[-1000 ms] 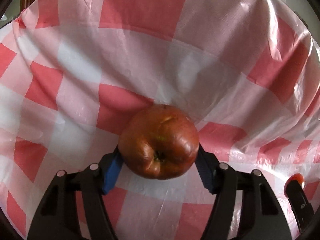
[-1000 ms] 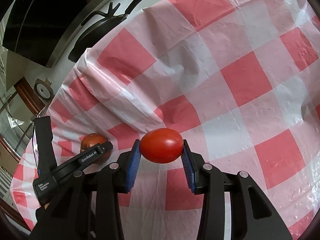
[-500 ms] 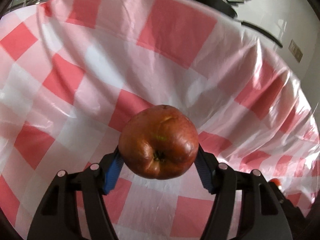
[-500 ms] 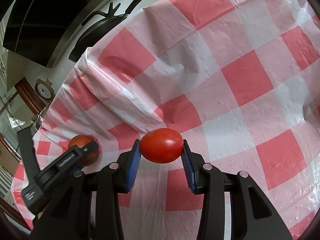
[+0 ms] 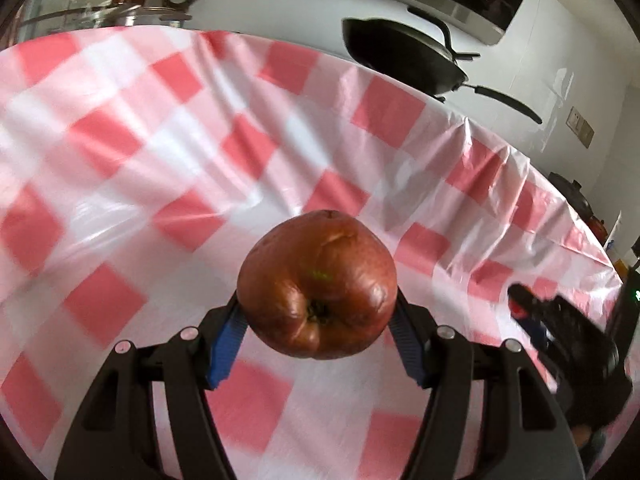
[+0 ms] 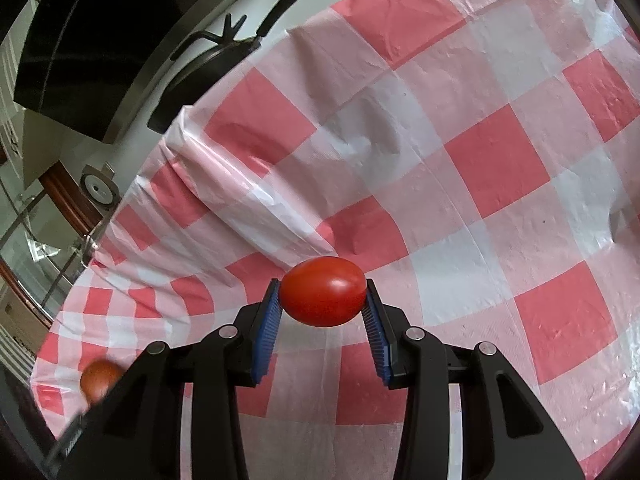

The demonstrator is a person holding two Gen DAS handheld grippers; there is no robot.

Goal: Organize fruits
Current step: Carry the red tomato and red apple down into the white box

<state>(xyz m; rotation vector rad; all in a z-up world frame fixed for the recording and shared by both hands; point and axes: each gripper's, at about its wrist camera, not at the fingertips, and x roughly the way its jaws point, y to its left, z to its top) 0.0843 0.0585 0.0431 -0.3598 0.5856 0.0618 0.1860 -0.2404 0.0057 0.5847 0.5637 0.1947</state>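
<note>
The wrinkled, brownish-red apple sits clamped between the blue pads of the left gripper, carried clear above the red-and-white checked tablecloth. Its skin looks shrivelled and dented, so the flesh is probably soft; a firm squeeze could bruise it or sink in. The pads grip it across its widest part, on either side of the stem pit, which seems the safest hold for a round, fairly heavy fruit.

The smooth red tomato is pinched end to end by the right gripper, also held off the cloth. Its glossy skin looks slippery and thin, and it is likely light, so a gentle clamp suits it; too much pressure could split it.

In the right wrist view the apple shows small at the lower left. A black pan stands beyond the table's far edge. No bowl or tray for the fruit is in view.
</note>
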